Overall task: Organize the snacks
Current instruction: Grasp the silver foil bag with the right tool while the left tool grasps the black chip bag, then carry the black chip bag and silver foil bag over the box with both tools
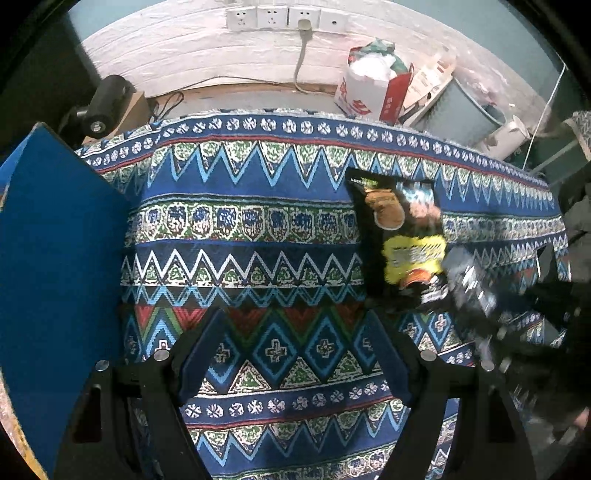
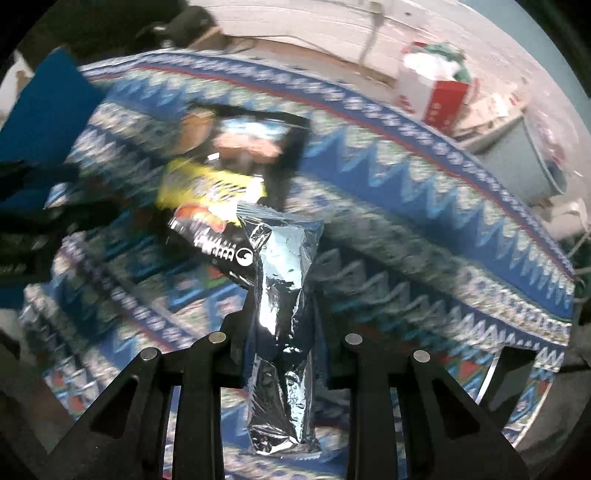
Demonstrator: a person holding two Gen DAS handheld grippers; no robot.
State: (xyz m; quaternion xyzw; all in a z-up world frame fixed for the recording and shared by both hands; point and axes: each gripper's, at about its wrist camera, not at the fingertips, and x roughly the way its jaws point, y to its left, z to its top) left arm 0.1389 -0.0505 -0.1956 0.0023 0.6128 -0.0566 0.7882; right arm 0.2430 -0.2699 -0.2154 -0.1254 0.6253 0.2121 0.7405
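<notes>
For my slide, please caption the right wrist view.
Right gripper shut on a silver foil packet above the patterned cloth.

No legible text on packaging.

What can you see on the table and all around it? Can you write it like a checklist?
Surface: table under a patterned blue cloth.
Job's things: black and yellow snack bag lying on the cloth; silver foil packet held above it; blue box at the left edge.
Clutter: nothing seen on the cloth besides these.
Grippers: left gripper open, nothing between its fingers; right gripper shut on the silver foil packet.
Cables: grey cable plugged into the wall sockets; thin black wire on the floor.
Surroundings: white brick wall, red and white bag, grey bin.
</notes>
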